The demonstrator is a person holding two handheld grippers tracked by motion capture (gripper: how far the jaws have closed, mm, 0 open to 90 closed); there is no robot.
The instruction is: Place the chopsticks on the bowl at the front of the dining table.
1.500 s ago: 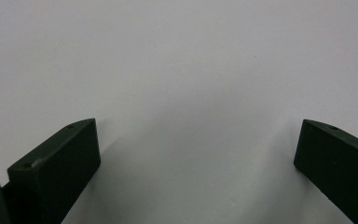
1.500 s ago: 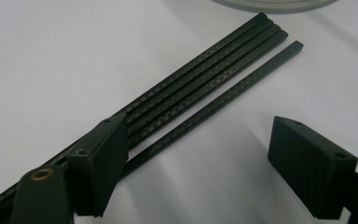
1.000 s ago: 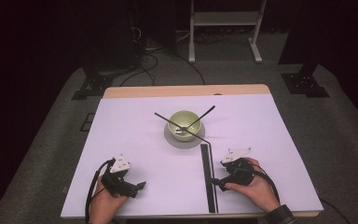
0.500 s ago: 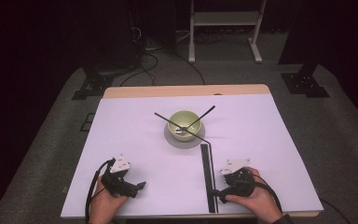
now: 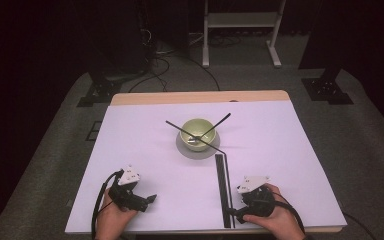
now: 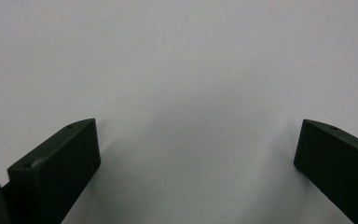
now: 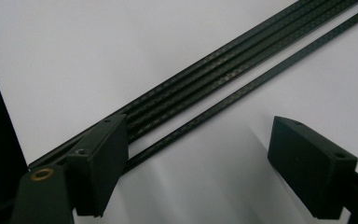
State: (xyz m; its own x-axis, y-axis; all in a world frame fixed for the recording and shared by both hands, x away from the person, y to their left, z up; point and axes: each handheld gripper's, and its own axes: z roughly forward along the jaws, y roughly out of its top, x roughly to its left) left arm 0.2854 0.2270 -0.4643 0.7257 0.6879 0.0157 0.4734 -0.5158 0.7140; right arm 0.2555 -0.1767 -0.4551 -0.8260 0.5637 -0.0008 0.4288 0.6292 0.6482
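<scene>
The worktop (image 5: pixel 130 150) is white, with a strip of bare wood along its far edge. Wide bare room lies on both sides of the green bowl (image 5: pixel 198 131), which sits on a grey saucer (image 5: pixel 198 149) near the middle. Two thin black sticks (image 5: pixel 180 129) lean in the bowl and cross over it.

More black sticks (image 5: pixel 223 185) lie flat in a straight row that runs from just in front of the saucer to the near edge. In the right gripper view I count about five sticks (image 7: pixel 223 70); one lies a little apart from the rest.

The right gripper (image 5: pixel 236 214) sits low at the near edge, right beside the row. Its fingers (image 7: pixel 98 163) are spread wide, one on top of the sticks, pinching nothing.

The left gripper (image 5: pixel 150 199) rests near the left front corner, well apart from the sticks. Its fingers (image 6: pixel 60 163) are spread wide over bare worktop.
</scene>
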